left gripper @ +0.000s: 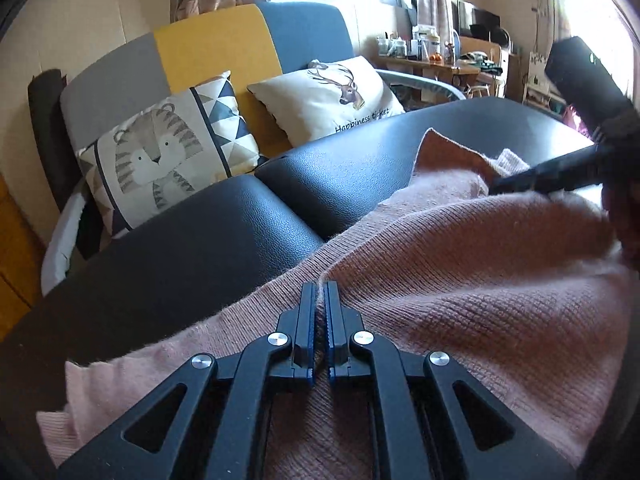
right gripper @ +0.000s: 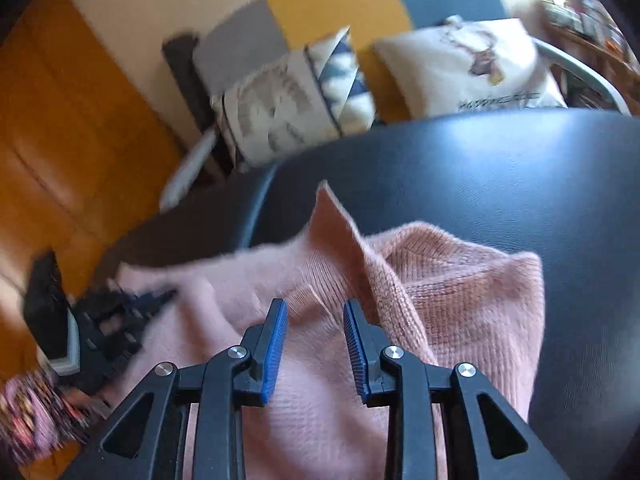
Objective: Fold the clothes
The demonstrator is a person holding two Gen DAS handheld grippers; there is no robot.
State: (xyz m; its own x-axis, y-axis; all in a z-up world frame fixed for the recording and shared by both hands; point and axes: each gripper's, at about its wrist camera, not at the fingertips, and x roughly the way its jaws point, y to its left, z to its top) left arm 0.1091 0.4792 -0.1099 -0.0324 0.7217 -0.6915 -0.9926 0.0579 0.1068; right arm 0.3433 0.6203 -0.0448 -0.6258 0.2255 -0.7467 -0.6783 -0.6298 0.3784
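Observation:
A pink knitted sweater (left gripper: 460,264) lies rumpled on a black leather surface (left gripper: 200,248). My left gripper (left gripper: 322,290) is shut on a fold of the sweater's edge, with pink fibres showing between its blue pads. In the right wrist view the same sweater (right gripper: 460,300) bunches up with a corner sticking upward. My right gripper (right gripper: 316,308) is open just above the knit, its blue pads (right gripper: 276,344) apart with nothing pinched. The right gripper (left gripper: 536,180) also shows at the right of the left wrist view, and the left gripper (right gripper: 120,316) sits blurred at the left.
Behind the black surface (right gripper: 500,168) stands a sofa (left gripper: 216,48) with grey, yellow and blue panels, a tiger cushion (left gripper: 160,152) and a deer cushion (left gripper: 332,96). A cluttered wooden desk (left gripper: 440,64) is at the back right. Orange wood floor (right gripper: 72,128) lies to the left.

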